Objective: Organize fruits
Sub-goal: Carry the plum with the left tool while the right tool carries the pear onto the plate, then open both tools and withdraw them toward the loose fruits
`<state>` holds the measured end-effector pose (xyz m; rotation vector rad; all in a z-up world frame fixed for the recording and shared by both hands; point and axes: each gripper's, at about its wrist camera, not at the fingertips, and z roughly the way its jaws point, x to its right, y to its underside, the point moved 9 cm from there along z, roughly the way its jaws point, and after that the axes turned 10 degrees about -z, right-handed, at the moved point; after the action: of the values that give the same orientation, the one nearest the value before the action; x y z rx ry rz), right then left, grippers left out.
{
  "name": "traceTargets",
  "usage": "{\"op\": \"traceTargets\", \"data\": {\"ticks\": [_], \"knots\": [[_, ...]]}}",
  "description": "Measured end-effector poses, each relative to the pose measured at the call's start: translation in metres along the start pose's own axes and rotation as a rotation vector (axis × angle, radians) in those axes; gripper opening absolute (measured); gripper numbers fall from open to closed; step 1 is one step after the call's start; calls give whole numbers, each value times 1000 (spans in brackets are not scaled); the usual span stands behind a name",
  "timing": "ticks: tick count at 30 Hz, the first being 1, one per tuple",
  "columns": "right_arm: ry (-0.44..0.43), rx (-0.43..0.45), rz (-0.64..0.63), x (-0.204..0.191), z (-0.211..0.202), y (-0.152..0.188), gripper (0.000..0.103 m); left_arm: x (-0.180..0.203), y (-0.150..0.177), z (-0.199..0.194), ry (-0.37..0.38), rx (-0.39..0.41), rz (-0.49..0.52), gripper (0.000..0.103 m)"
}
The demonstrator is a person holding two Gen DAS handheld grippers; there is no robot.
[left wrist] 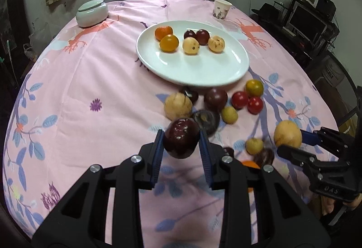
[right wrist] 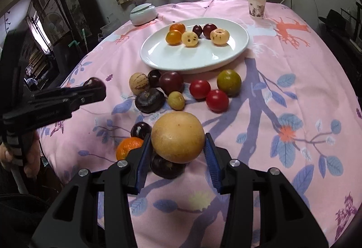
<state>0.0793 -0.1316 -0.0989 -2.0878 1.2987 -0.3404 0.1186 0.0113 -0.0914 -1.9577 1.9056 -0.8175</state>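
My left gripper (left wrist: 181,141) is shut on a dark red plum (left wrist: 181,138), held above the cloth near the loose fruit. My right gripper (right wrist: 177,146) is shut on a large tan round fruit (right wrist: 177,136), also seen in the left wrist view (left wrist: 287,133). A white oval plate (left wrist: 203,71) holds two orange fruits, two dark plums and two pale spotted fruits. Several loose fruits lie in front of the plate: two red tomatoes (right wrist: 208,95), a green-orange fruit (right wrist: 229,81), dark plums, pale fruits and an orange (right wrist: 127,146).
A round table carries a pink patterned cloth (left wrist: 90,89). A pale green lidded jar (left wrist: 91,12) stands at the back left and a paper cup (left wrist: 221,9) at the back right. Curtains and shelves lie beyond the table edge.
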Motion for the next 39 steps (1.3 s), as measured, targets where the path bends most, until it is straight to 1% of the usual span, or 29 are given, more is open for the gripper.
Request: {"op": "traceTargets", "data": {"ticks": [3,6,8,11,14,18,24,26,28,29,30,31,32,33,34,36,37,39], "knots": [[10,9,-54,1,3,-31,46,-8,-39,17,-28,-13,-17,31],[17,9,-61,10,16,-64,46,-13,-77,41,-33,-47,-61,31],[20,-13,-48,18,36,-83,46,-11,-98,59,-40,-60,-77,31],[61,-45,-41,32,74,-108,46,-5,-119,84,-67,-60,-74,32],[92,-55,-44,49,105,-127,45,-5,-126,109,-76,-95,-89,32],[78,-80,-10,69,130,-136,45,-11,-129,129,-83,-126,-105,32],[75,-92,2,78,146,-143,45,-16,-138,143,-93,-133,-102,32],[83,-93,-10,77,151,-147,46,-16,-140,147,-100,-137,-102,32],[111,-110,-51,75,158,-149,47,-17,-141,152,-115,-141,-106,32],[138,-110,-77,74,160,-151,47,-18,-143,153,-128,-133,-112,35],[171,-94,-102,74,159,-155,53,-19,-145,153,-138,-121,-115,42],[201,-73,-121,74,157,-159,62,-19,-149,151,-150,-102,-118,67],[225,-48,-137,73,153,-163,64,-21,-153,146,-163,-72,-123,81],[234,-23,-151,71,147,-167,64,-22,-156,140,-163,-46,-128,81],[234,-6,-165,68,139,-169,64,-21,-157,134,-152,-37,-127,81],[235,11,-185,63,122,-171,65,-19,-156,119,-127,-43,-129,81],[236,23,-194,61,110,-170,65,-19,-154,108,-115,-32,-134,82],[228,44,-197,57,87,-163,66,-16,-147,84,-89,3,-138,87]]}}
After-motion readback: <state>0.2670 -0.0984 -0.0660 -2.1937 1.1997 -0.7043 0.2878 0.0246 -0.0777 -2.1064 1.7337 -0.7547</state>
